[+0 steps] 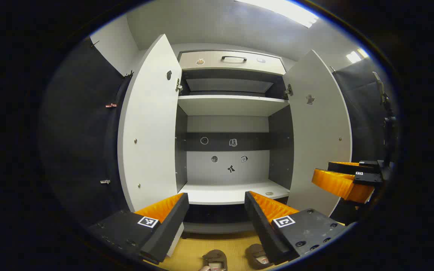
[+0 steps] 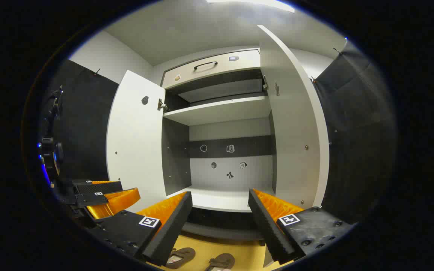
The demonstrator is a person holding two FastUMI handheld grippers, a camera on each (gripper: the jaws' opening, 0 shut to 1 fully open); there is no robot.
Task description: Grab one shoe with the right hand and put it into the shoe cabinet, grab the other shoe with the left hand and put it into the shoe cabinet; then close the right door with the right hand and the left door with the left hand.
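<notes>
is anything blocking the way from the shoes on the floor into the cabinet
Nothing visible does. Both shoes lie on the floor below the open right gripper. The left door and right door are swung wide, and the lower shelf is bare.

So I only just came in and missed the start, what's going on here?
A person holds a gripper in each hand in front of an open shoe cabinet. Both doors, the left door and the right door, stand wide open. The two shoes lie on the floor below the cabinet, not yet picked up. The left gripper and the right gripper hang above them with jaws open and empty. The lower shelf holds no shoes.
</notes>
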